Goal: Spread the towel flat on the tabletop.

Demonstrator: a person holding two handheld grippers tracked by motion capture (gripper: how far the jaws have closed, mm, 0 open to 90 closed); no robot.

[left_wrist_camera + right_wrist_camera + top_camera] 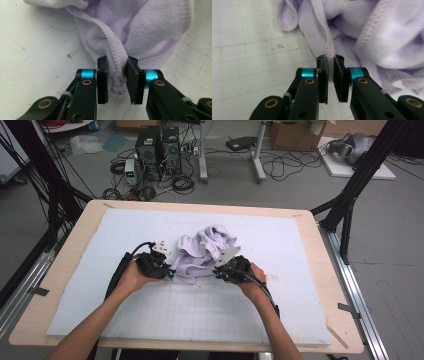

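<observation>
The crumpled lilac garment [205, 252] lies between and just beyond the left hand-held gripper [170, 273] and right hand-held gripper [216, 273], each clamped on its near hem.

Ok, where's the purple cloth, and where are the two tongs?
purple cloth [207, 247], high view, on the middle of the crumpled heap.
left tongs [117, 80], left gripper view, between the tips, pinching a stitched hem.
right tongs [331, 75], right gripper view, between the tips, pinching a stitched hem.
</observation>
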